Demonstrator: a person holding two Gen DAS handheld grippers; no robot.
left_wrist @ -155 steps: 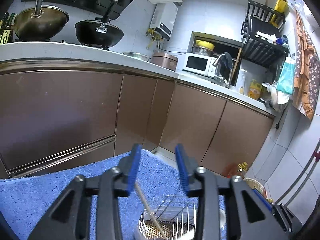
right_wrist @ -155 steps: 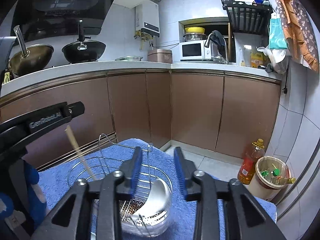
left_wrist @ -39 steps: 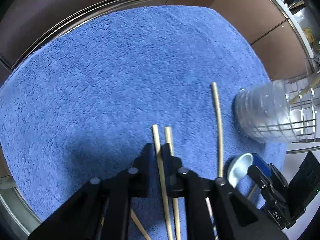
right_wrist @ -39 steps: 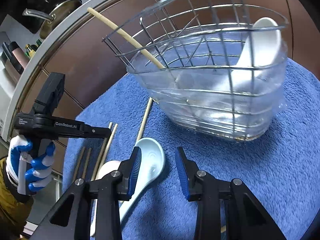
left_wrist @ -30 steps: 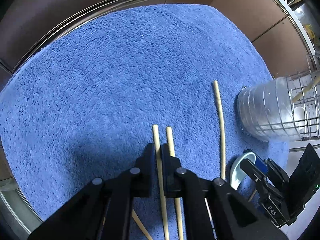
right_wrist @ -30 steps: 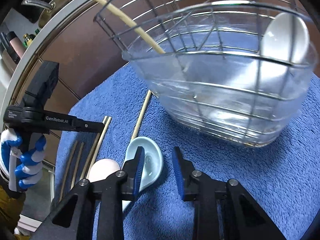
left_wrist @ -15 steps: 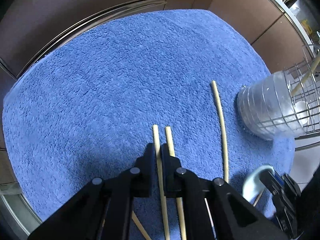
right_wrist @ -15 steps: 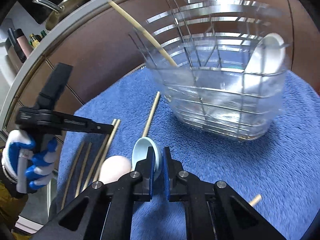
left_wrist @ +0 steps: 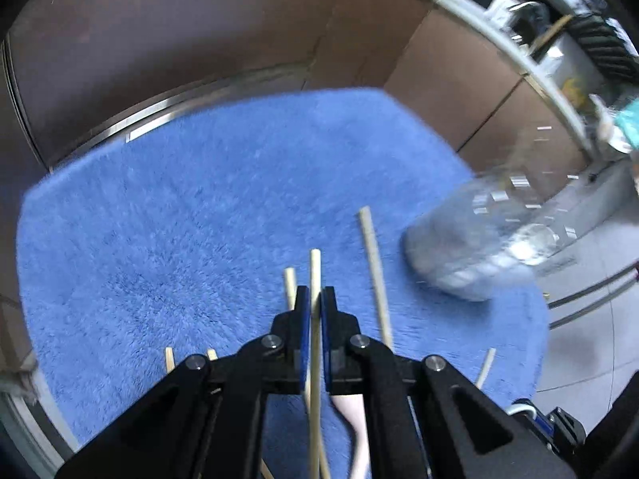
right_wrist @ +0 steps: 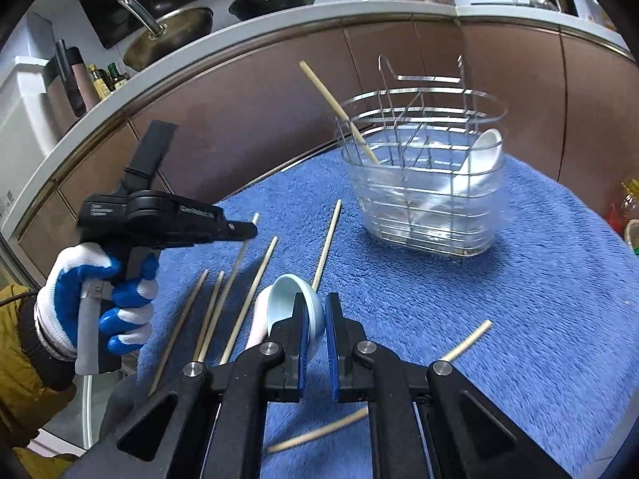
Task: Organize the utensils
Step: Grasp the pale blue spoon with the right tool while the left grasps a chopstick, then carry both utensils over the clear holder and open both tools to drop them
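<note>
Both grippers grasp utensils and have lifted them off the blue towel.

The left gripper, jaws clenched on a chopstick, has raised it above the blue towel on the tabletop, where it lay a second ago. The right gripper, whose jaws have just been closing, pinches the pale blue spoon, now tilted up. The wire basket stands far right, holding one chopstick and a white spoon.

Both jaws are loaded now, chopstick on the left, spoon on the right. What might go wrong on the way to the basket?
1. The left gripper pinches one thin chopstick near its end; it may pivot or slip.
2. The right gripper holds the pale blue spoon only by its bowl rim, so it may twist free.
3. The wire basket already holds a chopstick and spoon; both hands arriving together may collide.
</note>
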